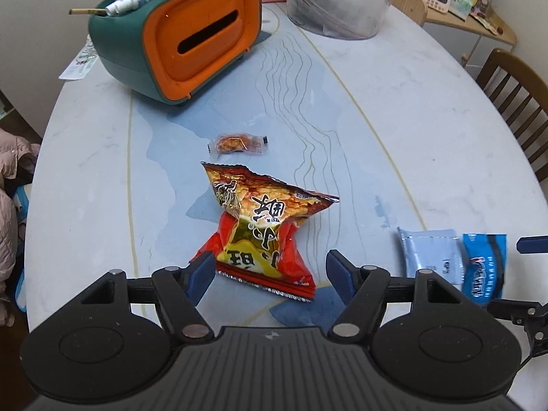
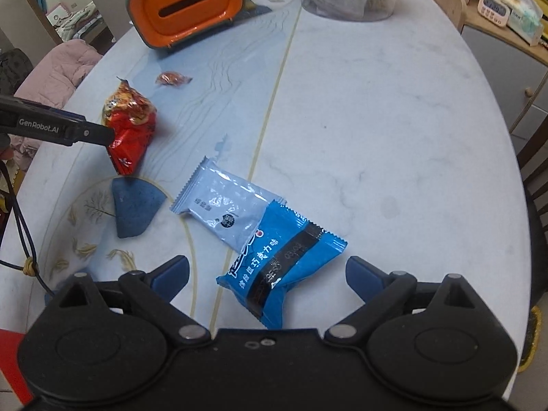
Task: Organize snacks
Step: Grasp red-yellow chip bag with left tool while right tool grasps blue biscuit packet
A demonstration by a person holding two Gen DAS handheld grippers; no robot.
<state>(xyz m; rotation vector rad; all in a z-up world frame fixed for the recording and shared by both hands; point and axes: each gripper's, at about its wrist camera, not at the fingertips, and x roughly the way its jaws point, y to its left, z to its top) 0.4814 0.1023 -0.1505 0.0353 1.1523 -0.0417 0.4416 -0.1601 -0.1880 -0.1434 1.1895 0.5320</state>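
Marble-patterned oval table carries everything: the left gripper gapes wide around the near end of the red snack bag, a small orange candy packet and an orange-and-green tissue box lying beyond it. The right gripper also stands wide open, with the blue chocolate packet between its fingers overlapping a pale grey packet just ahead-left. Wooden chair at the far right edge.

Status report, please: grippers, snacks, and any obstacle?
Left gripper open, straddling red snack bag. Right gripper open over blue packet, which overlaps pale grey packet. Small wrapped snack lies apart. Nothing blocking.
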